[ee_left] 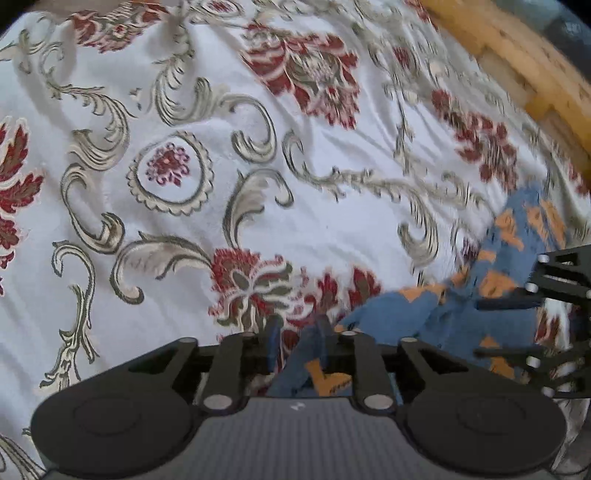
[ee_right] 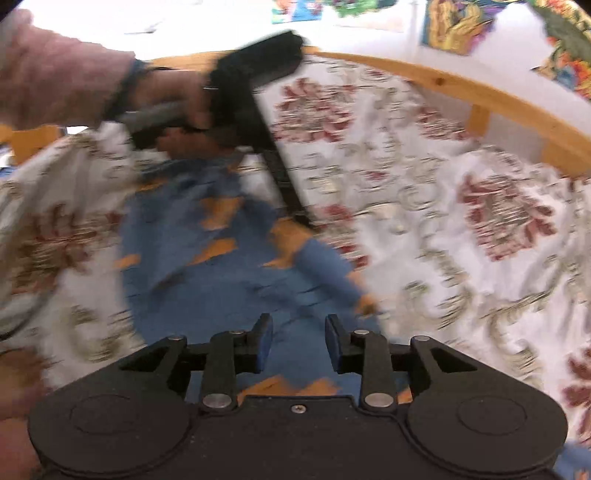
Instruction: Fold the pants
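Blue pants [ee_left: 406,314] with orange shapes lie crumpled on a flowered bedspread [ee_left: 221,110]. In the left wrist view my left gripper [ee_left: 299,332] stands over one end of them. A fold of cloth rises between its fingers and a sliver of bedspread shows beside the left finger, so the pads do not press. My right gripper [ee_left: 495,326] reaches in from the right edge over the same pants. In the right wrist view my right gripper [ee_right: 299,332] hangs open just above the pants [ee_right: 207,258], nothing between its fingers. A hand [ee_right: 166,96] holds the left gripper [ee_right: 303,218] at their far end.
The bedspread [ee_right: 461,240] is white with red flowers and beige scrolls, and wrinkled. A wooden bed frame [ee_left: 517,55] [ee_right: 480,88] runs along the far side. Colourful printed fabric [ee_right: 454,22] shows beyond the frame. Both views are motion-blurred.
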`<state>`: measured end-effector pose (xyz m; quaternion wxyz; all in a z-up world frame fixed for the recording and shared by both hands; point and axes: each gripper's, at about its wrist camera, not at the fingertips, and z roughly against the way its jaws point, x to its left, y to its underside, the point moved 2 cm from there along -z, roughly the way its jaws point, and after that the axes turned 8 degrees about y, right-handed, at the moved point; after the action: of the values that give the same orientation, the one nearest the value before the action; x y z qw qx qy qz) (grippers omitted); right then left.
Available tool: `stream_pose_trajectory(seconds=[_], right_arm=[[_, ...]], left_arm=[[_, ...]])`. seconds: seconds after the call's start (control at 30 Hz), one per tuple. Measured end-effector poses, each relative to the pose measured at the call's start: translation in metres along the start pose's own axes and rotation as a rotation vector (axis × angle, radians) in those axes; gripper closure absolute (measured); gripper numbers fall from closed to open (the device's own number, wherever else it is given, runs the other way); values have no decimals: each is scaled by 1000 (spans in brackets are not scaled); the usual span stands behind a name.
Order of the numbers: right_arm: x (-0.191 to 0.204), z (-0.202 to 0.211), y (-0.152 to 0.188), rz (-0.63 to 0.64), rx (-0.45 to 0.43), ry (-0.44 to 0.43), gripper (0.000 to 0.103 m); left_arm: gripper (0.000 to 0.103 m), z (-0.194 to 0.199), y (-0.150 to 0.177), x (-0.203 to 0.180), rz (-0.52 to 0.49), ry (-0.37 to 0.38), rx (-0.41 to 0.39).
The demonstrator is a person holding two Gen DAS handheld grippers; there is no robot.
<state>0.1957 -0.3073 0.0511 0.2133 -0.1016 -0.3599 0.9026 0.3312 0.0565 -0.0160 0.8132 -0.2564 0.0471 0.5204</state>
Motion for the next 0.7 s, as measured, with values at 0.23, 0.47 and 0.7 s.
stream_pose_trajectory(seconds=[0.23,0.47,0.7], right_arm=[[41,15,25,160,69,-63,71],[62,7,30,255,46,-73,76],[69,5,32,284,50,-84,103]], left_arm=[[94,-10,-2,0,23,-5,29],[99,-12,-2,-15,-44,-87,7],[100,-9,-4,-14,-27,-104,-15]])
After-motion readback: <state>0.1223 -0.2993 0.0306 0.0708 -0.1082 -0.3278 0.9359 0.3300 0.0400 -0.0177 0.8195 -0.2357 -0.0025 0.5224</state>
